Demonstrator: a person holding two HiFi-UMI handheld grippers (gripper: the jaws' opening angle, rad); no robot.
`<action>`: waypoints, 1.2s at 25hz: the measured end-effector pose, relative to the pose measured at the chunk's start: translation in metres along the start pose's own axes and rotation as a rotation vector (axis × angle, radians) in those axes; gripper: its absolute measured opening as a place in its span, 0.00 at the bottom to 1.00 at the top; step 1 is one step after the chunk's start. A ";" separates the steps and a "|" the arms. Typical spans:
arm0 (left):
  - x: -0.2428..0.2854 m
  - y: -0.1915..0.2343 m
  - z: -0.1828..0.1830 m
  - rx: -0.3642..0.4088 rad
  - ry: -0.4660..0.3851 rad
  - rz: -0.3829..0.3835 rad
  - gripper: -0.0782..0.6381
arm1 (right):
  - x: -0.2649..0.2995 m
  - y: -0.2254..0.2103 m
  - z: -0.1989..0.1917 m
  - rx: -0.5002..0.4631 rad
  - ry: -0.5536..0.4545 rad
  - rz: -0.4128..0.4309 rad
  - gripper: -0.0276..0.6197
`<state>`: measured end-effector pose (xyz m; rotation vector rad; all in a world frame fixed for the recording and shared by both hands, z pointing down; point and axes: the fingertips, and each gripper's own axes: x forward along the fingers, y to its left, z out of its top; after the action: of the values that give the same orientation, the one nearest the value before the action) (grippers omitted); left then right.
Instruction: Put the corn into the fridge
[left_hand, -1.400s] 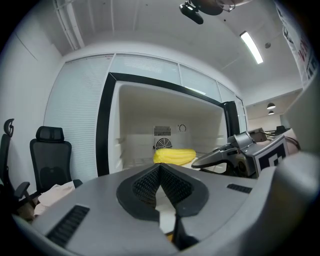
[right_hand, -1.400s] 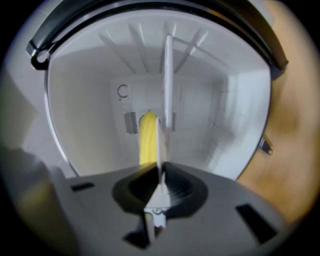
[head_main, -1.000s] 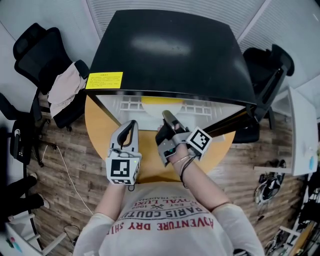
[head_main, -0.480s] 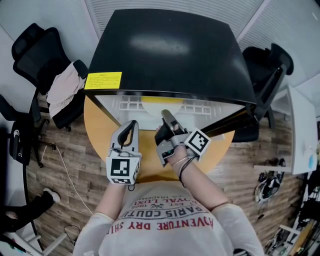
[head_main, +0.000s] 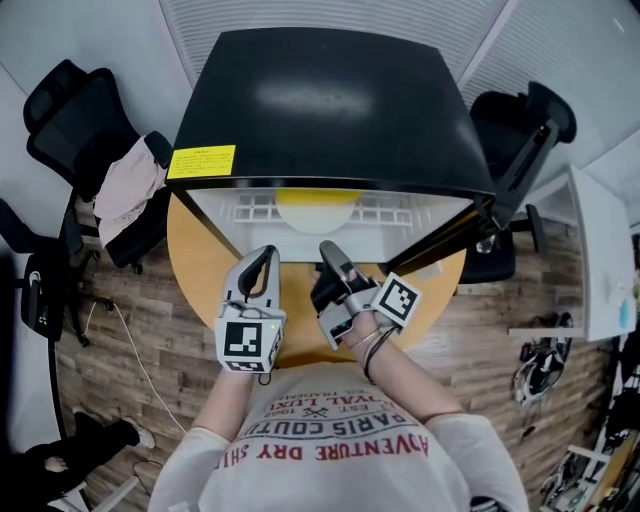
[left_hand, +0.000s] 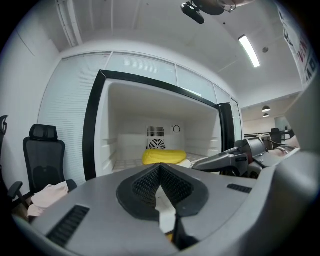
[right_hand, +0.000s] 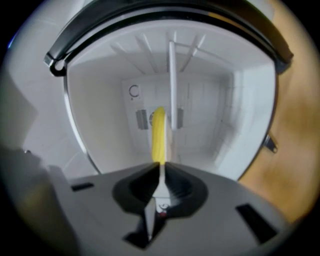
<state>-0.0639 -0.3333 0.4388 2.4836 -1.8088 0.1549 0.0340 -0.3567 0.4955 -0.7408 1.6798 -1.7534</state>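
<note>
The yellow corn (head_main: 315, 208) lies on the white floor inside the open fridge (head_main: 320, 110), near the back wall with the vent; the left gripper view shows the corn (left_hand: 164, 156), and so does the right gripper view (right_hand: 158, 135). Both grippers are outside the fridge, over the round wooden table (head_main: 195, 270), pointing at the opening. My left gripper (head_main: 266, 252) (left_hand: 160, 166) has its jaws together with nothing in them. My right gripper (head_main: 330, 248) (right_hand: 161, 165) is closing; its jaws stand almost together with nothing between them.
The fridge door (head_main: 520, 175) stands open to the right. A black chair with cloth over it (head_main: 130, 180) is on the left and another black chair (head_main: 525, 115) on the right. A yellow label (head_main: 205, 161) sits on the fridge top.
My right gripper has drawn back a little from the fridge opening. The left gripper and the corn have stayed where they were.
</note>
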 end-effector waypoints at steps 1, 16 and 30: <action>0.000 -0.002 0.001 0.001 -0.001 -0.004 0.14 | -0.003 -0.002 -0.001 0.000 0.005 -0.008 0.12; -0.011 -0.037 0.011 0.012 -0.022 -0.076 0.14 | -0.043 0.057 -0.005 -0.932 -0.004 -0.065 0.09; -0.020 -0.058 0.011 0.017 -0.014 -0.121 0.14 | -0.061 0.057 -0.019 -1.520 0.042 -0.165 0.09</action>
<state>-0.0147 -0.2981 0.4258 2.6031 -1.6626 0.1477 0.0629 -0.3003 0.4381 -1.4176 2.8824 -0.2212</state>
